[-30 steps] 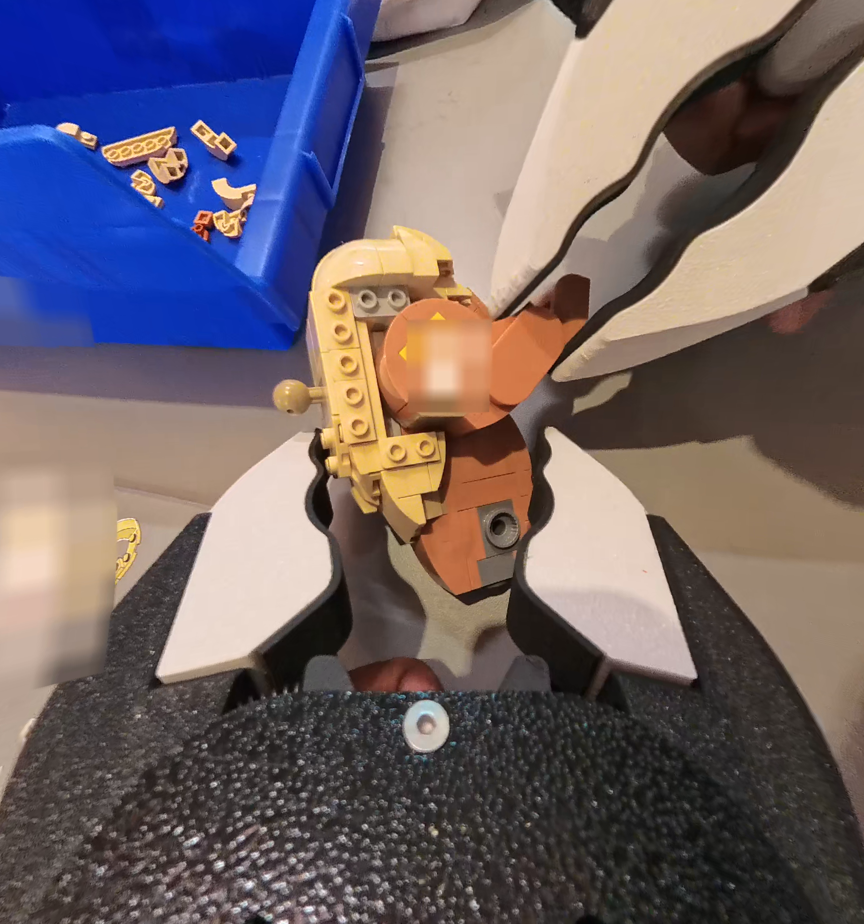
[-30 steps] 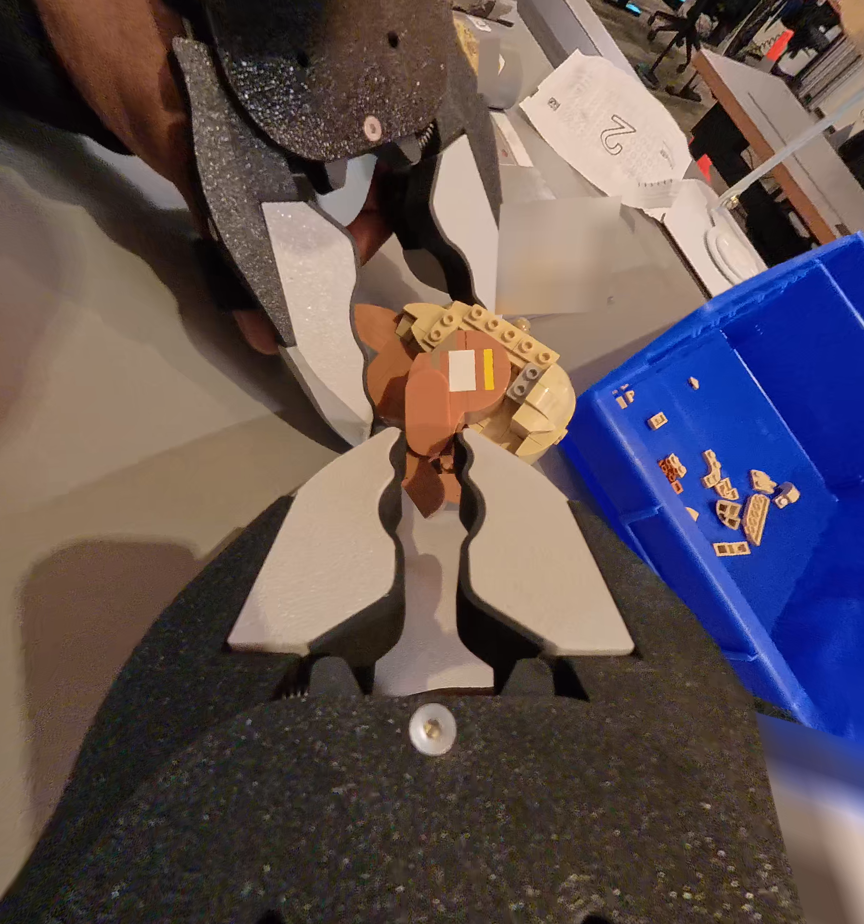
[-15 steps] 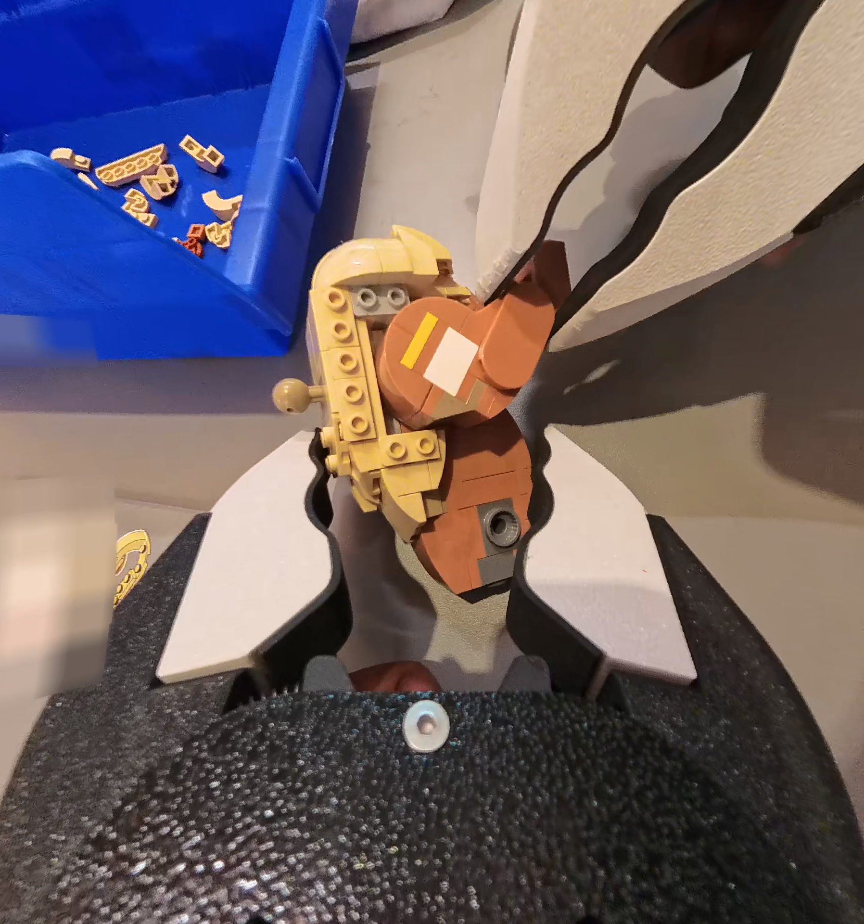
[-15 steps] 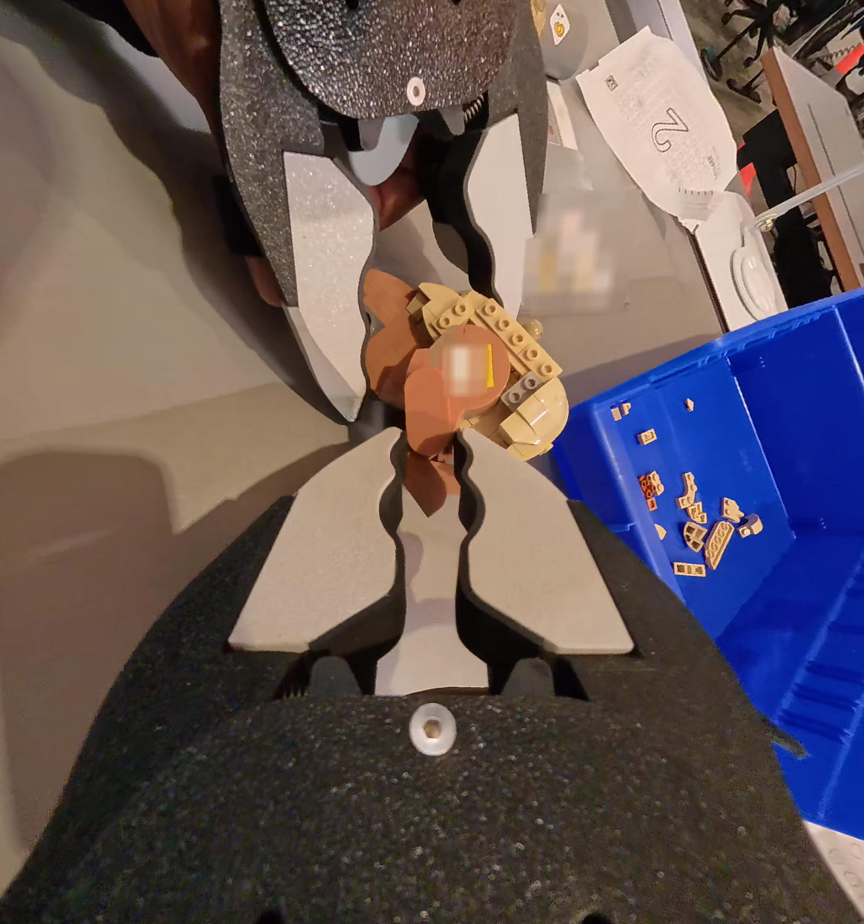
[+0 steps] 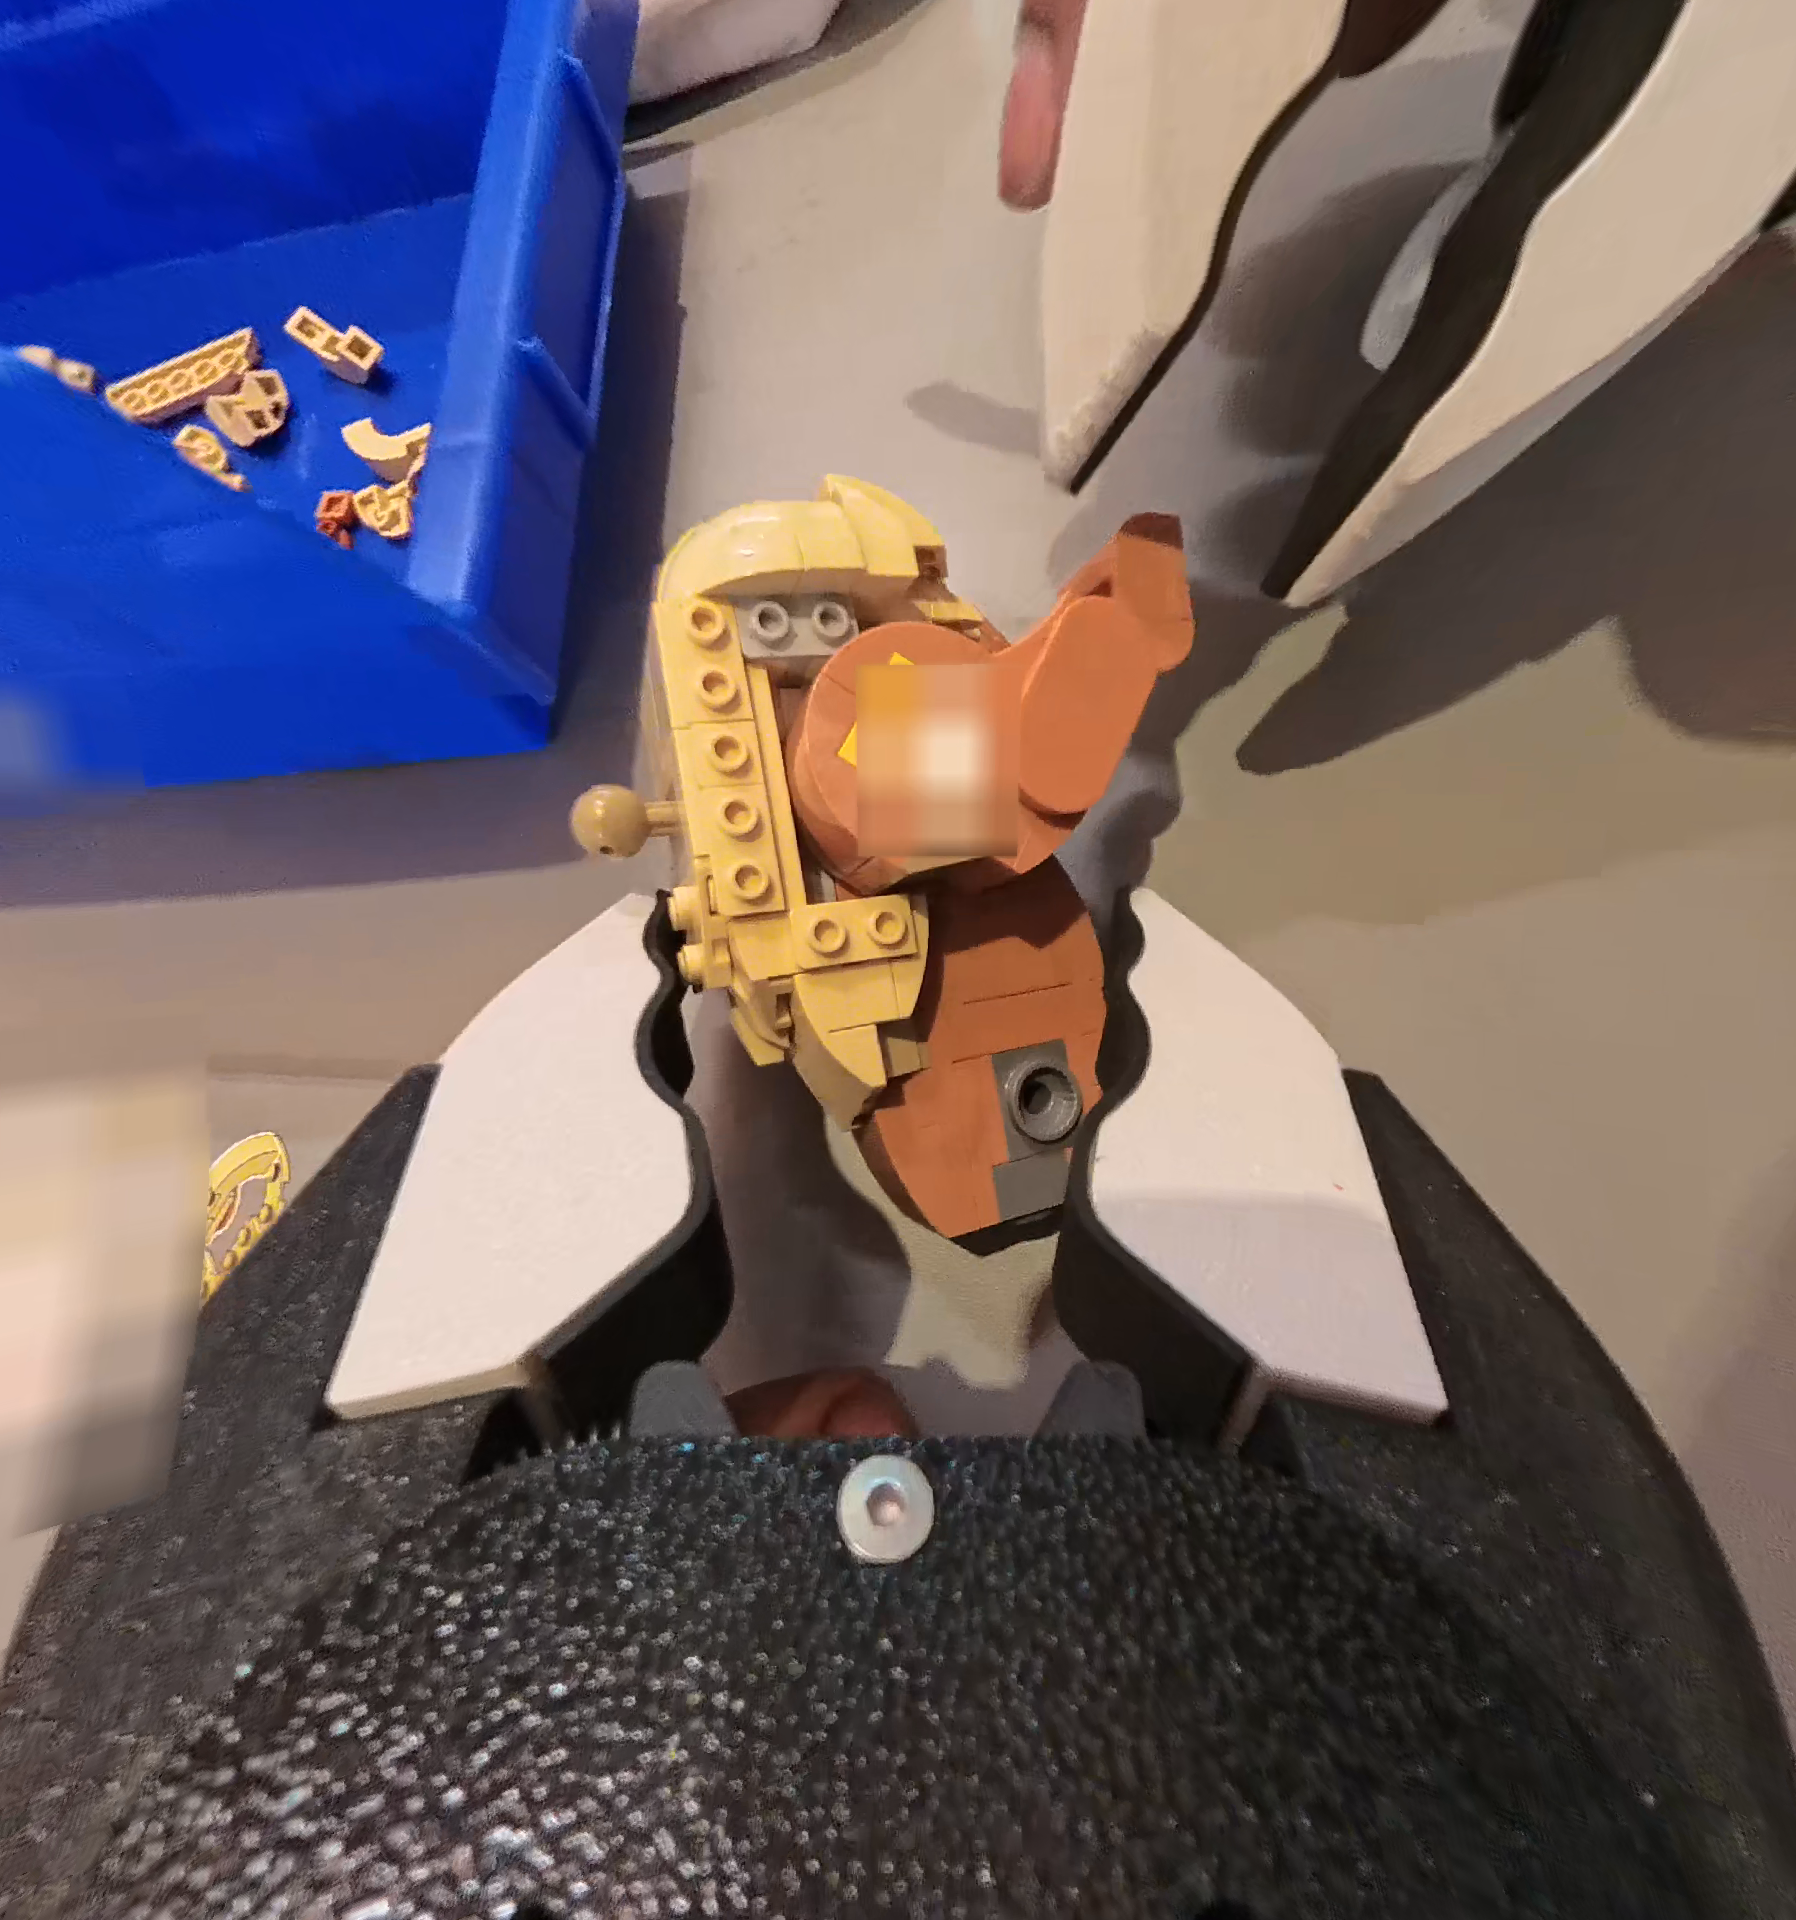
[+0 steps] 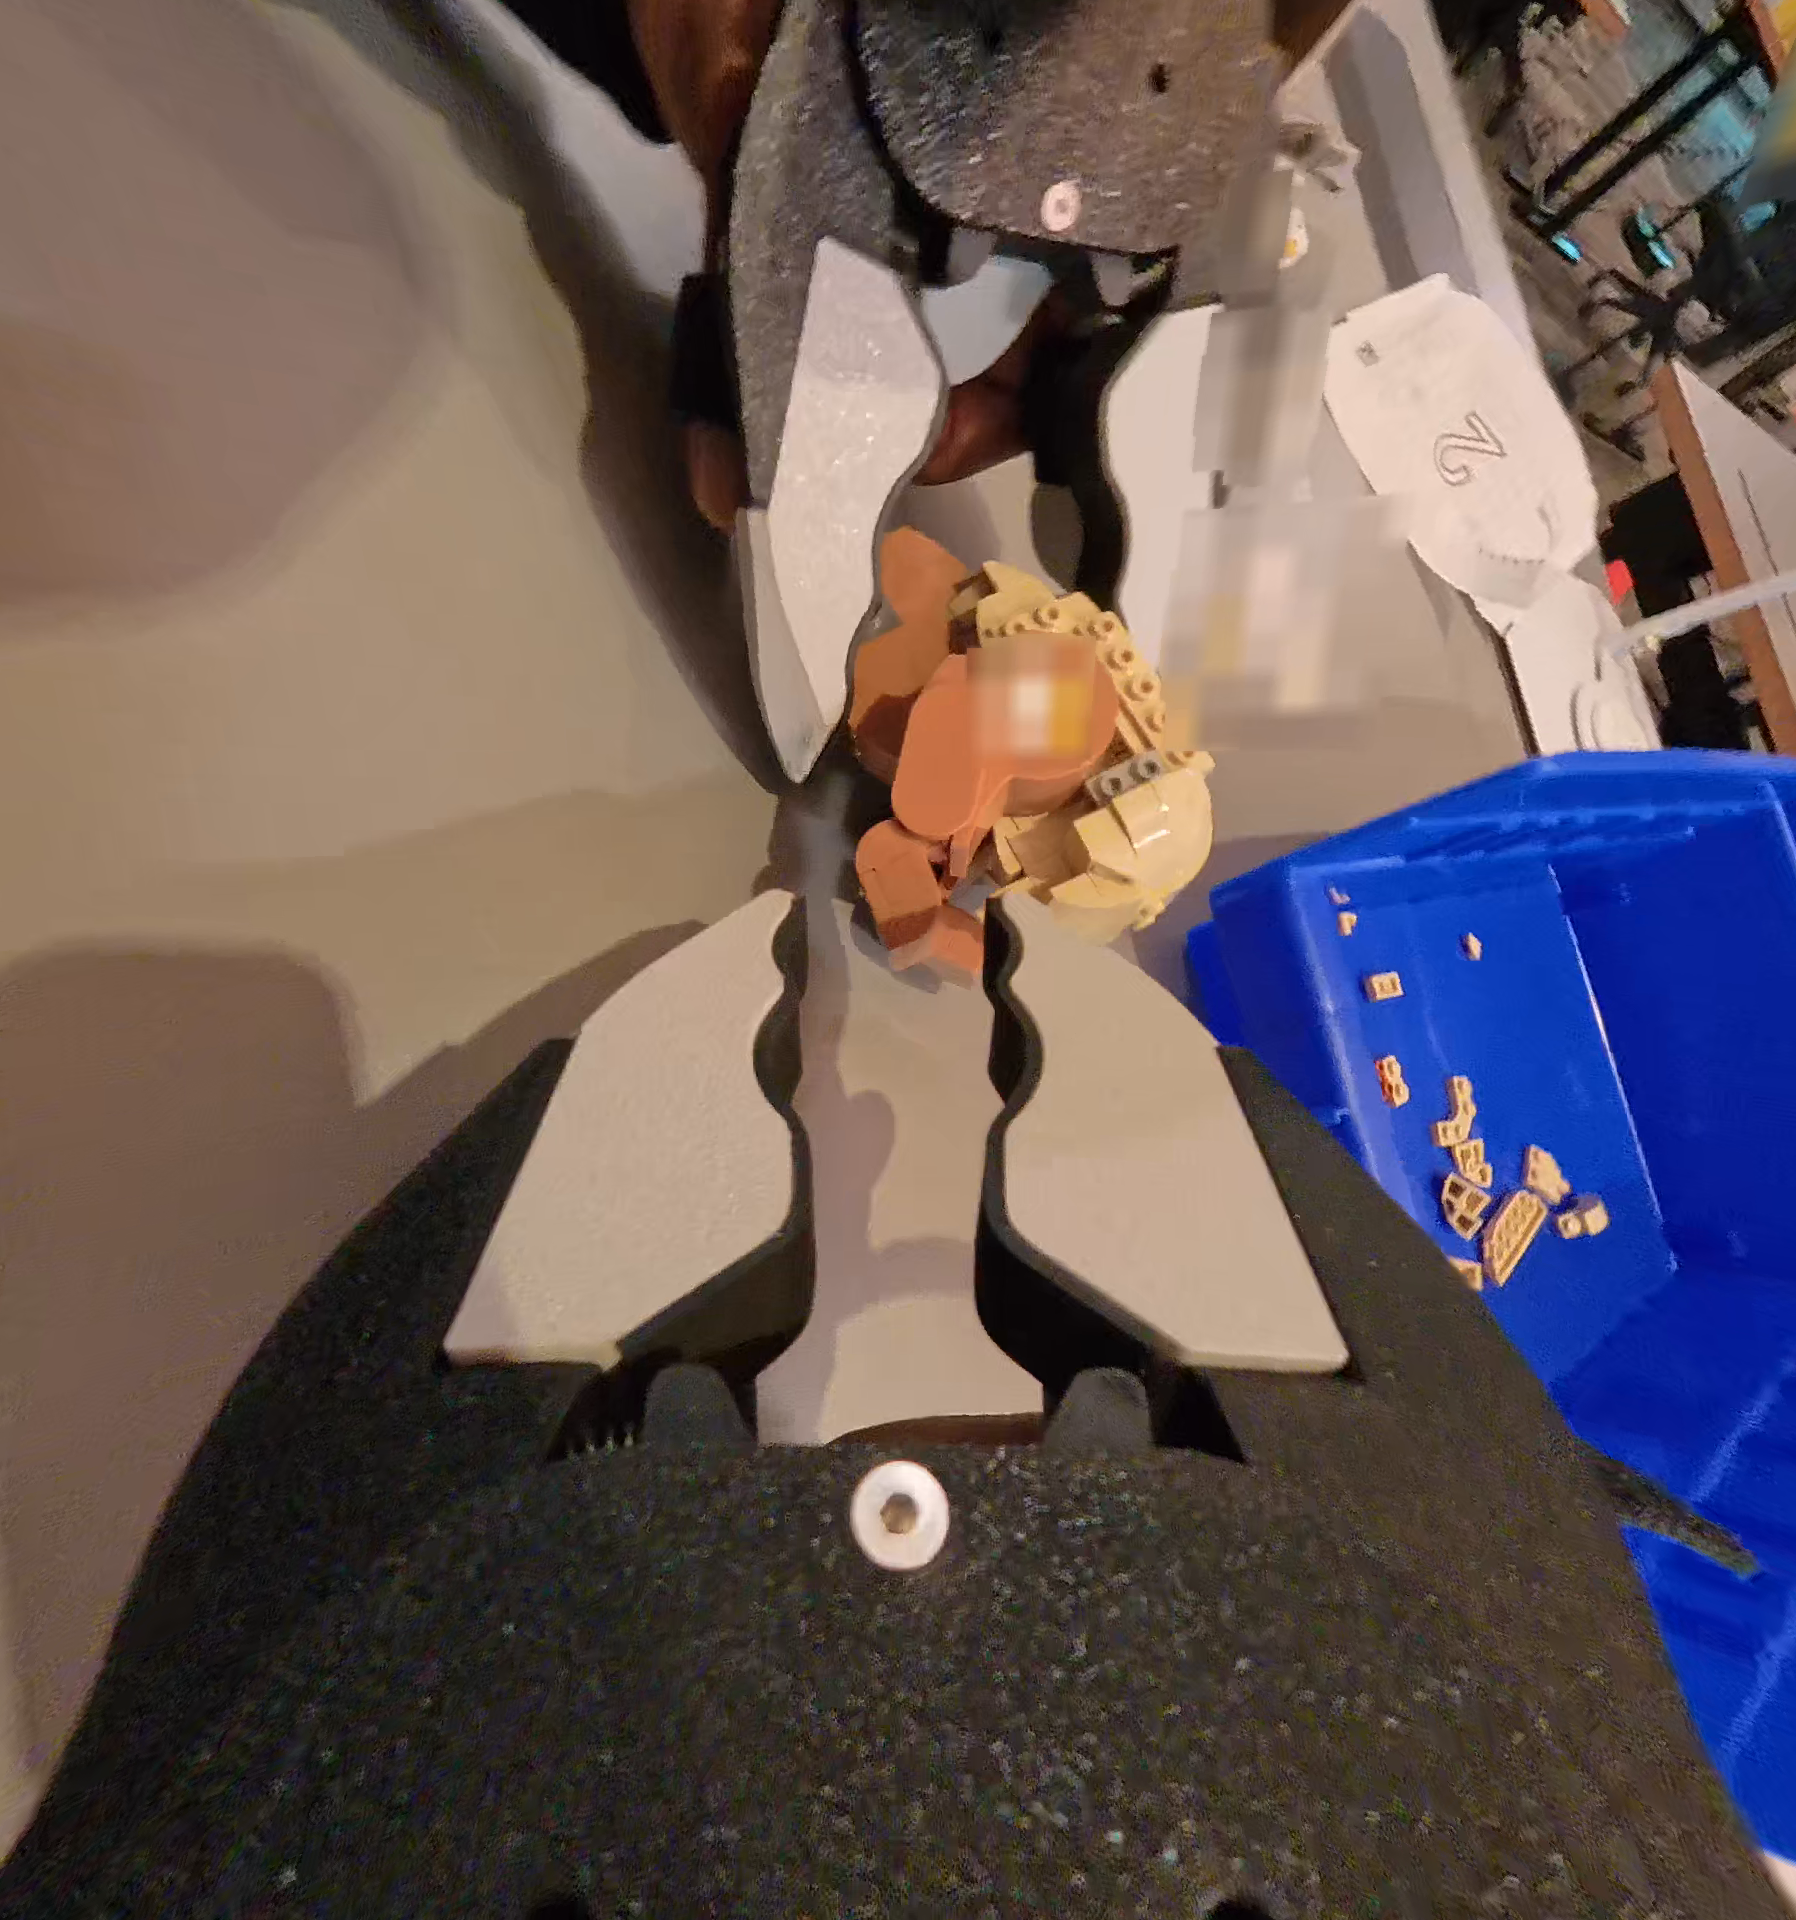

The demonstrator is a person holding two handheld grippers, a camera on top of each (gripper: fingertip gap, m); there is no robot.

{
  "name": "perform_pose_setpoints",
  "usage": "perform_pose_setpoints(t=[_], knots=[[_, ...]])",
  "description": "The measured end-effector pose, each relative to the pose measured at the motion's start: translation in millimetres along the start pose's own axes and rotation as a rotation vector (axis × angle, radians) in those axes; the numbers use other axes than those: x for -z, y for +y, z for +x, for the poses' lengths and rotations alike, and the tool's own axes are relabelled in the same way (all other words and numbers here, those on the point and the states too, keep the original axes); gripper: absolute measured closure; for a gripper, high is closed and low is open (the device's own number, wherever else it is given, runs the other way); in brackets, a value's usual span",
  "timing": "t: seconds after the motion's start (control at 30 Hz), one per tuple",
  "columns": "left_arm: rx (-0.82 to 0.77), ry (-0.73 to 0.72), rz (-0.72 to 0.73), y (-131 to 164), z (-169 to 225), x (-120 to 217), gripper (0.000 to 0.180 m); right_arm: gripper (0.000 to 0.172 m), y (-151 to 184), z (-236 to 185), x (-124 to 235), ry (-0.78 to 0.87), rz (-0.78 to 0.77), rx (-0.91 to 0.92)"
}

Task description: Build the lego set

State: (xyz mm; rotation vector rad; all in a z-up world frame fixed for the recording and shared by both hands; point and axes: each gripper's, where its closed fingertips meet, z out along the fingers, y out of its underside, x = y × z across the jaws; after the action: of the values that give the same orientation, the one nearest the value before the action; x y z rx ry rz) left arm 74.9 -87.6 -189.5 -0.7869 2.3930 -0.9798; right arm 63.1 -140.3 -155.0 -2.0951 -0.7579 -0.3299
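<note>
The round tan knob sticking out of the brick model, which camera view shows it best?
The left wrist view: the tan knob juts sideways from the brick model, sharp against the table. In the right wrist view the model shows, but the knob is hidden behind it.

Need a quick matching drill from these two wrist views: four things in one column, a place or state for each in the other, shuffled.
Things:
1. Brick figure
2. Loose small bricks
3. Right gripper
4. Blue bin

Places or states:
A. lying inside the bin
B. clamped between the left gripper's fingers
C. jaws apart, clear of the figure's brown tip
D. on the table beside the figure

Pairs: 1-B, 2-A, 3-C, 4-D
</note>
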Motion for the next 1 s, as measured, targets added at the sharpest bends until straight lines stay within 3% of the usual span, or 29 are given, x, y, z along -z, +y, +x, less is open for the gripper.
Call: perform_pose_setpoints(t=[0.13,0.27,0.6,0.83,1.0], knots=[[-0.045,0.028,0.005,-3,8,0,0.104,0.139,8,-6,-4,-0.053,-0.056,0.124],[-0.078,0.059,0.009,-4,14,0,0.104,0.159,9,-13,-3,-0.115,-0.052,0.218],[-0.166,0.089,-0.042,-7,17,-4,0.104,0.159,10,-17,3,-0.271,-0.025,0.345],[-0.169,0.084,-0.063,-11,18,-6,0.104,0.159,14,-16,7,-0.29,-0.045,0.376],[-0.14,0.042,-0.094,-9,11,-9,0.103,0.136,21,-19,16,-0.257,-0.04,0.289]])
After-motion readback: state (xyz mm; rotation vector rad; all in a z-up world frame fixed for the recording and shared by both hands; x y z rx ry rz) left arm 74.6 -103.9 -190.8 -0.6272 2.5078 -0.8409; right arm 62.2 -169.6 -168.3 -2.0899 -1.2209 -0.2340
